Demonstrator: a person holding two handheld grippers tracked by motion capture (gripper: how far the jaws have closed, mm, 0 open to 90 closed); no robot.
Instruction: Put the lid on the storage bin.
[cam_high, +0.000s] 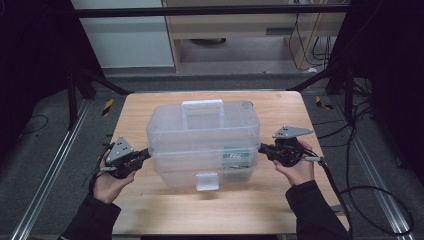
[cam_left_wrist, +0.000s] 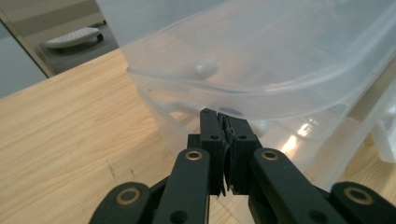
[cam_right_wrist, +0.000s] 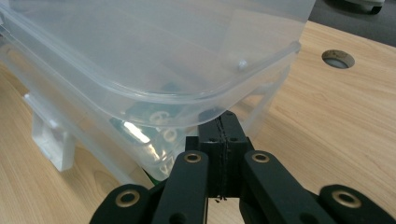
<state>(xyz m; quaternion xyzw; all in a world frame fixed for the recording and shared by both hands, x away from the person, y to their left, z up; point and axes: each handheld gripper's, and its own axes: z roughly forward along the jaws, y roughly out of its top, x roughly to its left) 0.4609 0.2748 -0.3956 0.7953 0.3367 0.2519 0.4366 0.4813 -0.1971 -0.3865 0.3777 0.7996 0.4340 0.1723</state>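
Storage box: clear plastic box (cam_high: 202, 142) with a white top handle (cam_high: 202, 107) and a front latch (cam_high: 207, 182), standing mid-bench (cam_high: 150, 210)
Left gripper (cam_high: 148, 153): at the box's left end, fingers clenched together, nothing between them, tips tucked under the lid's rim (cam_left_wrist: 243, 95)
Right gripper (cam_high: 260, 148): at the box's right end, fingers clenched, tips under the rim (cam_right_wrist: 196, 95)
Inside box: green-labelled item (cam_high: 236, 159), seen through the wall
Bench hole: round opening (cam_right_wrist: 338, 59) beyond the box's right corner

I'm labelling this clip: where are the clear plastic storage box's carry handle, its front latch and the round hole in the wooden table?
Carry handle (cam_high: 202, 104), high view, top bar.
Front latch (cam_high: 207, 181), high view, middle.
Round hole (cam_right_wrist: 338, 59), right gripper view, rim.
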